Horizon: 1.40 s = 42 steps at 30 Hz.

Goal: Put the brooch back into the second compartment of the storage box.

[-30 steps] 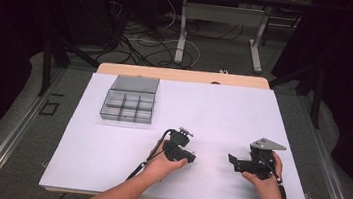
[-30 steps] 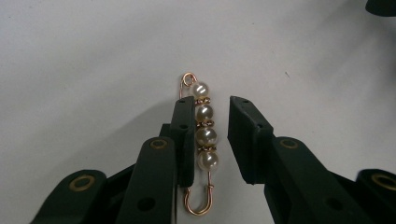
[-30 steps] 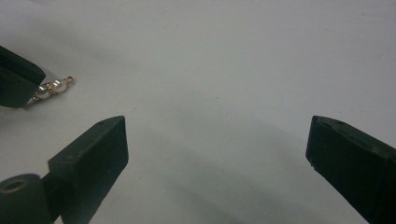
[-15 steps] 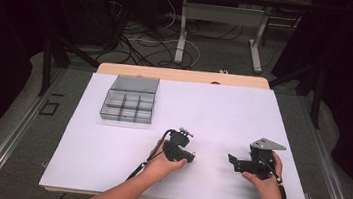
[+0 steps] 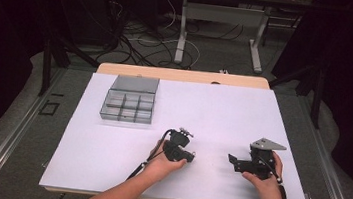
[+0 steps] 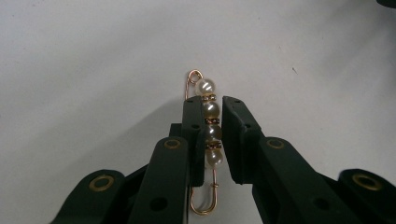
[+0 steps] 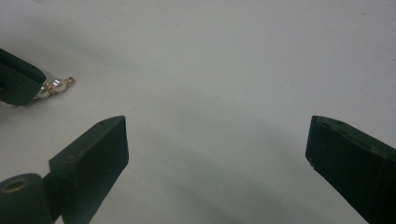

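Gold wire and four pale pearls make the pin [image 6: 207, 140] that sits between the jaws of my left gripper [image 6: 210, 140]; the jaws stand close on both sides of the pearl row, one jaw touching it, the other with a thin gap, so I think it is held but I cannot tell for sure how firmly. The looped end of the pin sticks out past the jaw tips, and the curved clasp end shows lower, between the jaw arms. Under it is the white table sheet [image 5: 223, 115]. In the high view my left gripper [image 5: 189, 155] is near the front middle of the sheet, in my left hand [image 5: 164, 163], with its cable trailing back along my forearm. My right gripper [image 5: 232, 161] is to the right of it, well apart, held in my right hand [image 5: 263, 177], and its jaws are wide open with nothing between them. In the right gripper view the pin [image 7: 55, 87] shows at the far left, coming out from the left gripper's dark jaw. A clear compartment box [image 5: 128, 105] with its lid open stands at the far left part of the sheet, away from both grippers.
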{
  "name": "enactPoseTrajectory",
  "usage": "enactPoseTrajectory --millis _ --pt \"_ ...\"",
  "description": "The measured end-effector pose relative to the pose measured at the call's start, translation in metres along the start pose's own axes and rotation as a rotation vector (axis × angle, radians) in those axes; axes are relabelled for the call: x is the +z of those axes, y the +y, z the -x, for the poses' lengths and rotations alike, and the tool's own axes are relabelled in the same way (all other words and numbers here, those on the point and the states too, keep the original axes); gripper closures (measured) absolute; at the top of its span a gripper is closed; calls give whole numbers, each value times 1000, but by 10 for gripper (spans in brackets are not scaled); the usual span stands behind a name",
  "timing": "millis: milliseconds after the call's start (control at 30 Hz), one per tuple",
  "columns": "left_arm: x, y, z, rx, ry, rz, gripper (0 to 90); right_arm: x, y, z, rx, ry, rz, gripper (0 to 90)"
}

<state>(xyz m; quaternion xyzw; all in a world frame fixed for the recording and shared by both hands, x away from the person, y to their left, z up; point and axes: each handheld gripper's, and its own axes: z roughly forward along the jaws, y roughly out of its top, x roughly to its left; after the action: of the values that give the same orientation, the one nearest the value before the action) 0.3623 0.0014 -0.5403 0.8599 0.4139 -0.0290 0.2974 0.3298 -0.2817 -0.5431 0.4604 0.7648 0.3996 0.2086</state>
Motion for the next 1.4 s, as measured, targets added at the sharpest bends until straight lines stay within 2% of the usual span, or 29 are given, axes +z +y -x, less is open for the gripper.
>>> enactPoseTrajectory --millis 800,1200,1267,1400 --pt "-17 2 -6 9 13 44 799 -1 0 0 12 -3 1 56" --pt "-25 3 -16 12 45 81 799 -1 0 0 13 -2 2 56" --pt "-27 4 -19 32 61 87 799 -1 0 0 13 -2 2 56" --pt "-30 4 -22 34 71 105 799 -1 0 0 12 -3 2 56"
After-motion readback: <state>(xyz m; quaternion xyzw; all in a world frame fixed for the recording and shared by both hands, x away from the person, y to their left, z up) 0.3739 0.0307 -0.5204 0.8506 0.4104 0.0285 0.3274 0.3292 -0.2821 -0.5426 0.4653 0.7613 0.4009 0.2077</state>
